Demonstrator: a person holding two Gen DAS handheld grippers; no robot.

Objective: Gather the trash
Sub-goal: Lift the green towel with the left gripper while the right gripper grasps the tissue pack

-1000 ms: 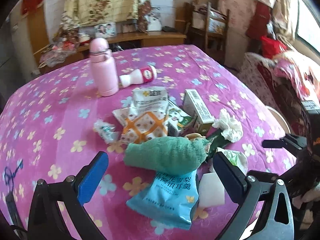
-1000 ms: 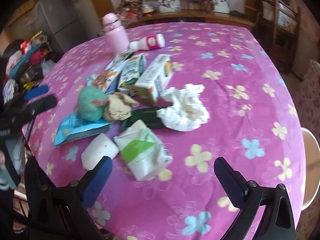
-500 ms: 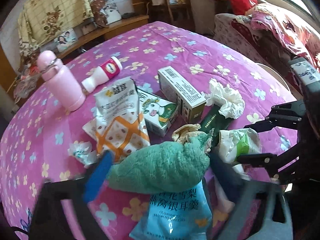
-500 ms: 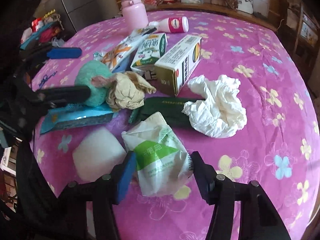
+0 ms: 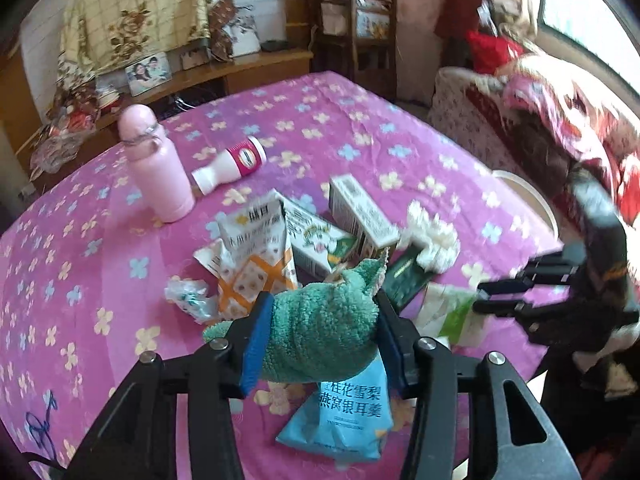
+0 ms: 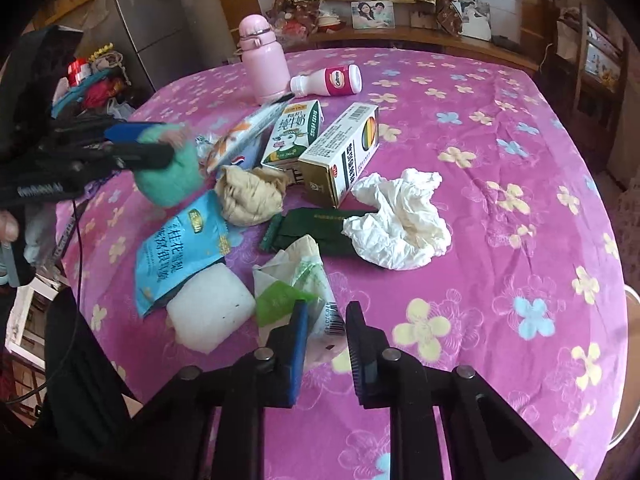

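Note:
A heap of trash lies on a pink flowered tablecloth (image 6: 500, 216). My left gripper (image 5: 322, 316) is shut on a green towel roll (image 5: 320, 332), which also shows in the right wrist view (image 6: 172, 180). My right gripper (image 6: 326, 316) is shut on a green-and-white tissue packet (image 6: 296, 280), also seen in the left wrist view (image 5: 444, 312). Around them lie a blue snack bag (image 6: 180, 248), a white foam block (image 6: 210, 312), a brown crumpled paper (image 6: 250, 196), a white crumpled tissue (image 6: 400, 220), a dark green wrapper (image 6: 316, 232), two cartons (image 6: 340, 160) and an orange-patterned pouch (image 5: 256, 264).
A pink flask (image 5: 156, 168) stands upright at the back of the table, with a small pink-and-white bottle (image 5: 234, 164) lying beside it. A round stool (image 5: 528, 200) is past the table's right edge. A wooden chair (image 5: 364, 28) and a low shelf stand behind.
Both grippers moved forward and closed: the left on the green towel roll, the right on the tissue packet. The towel roll appears slightly lifted.

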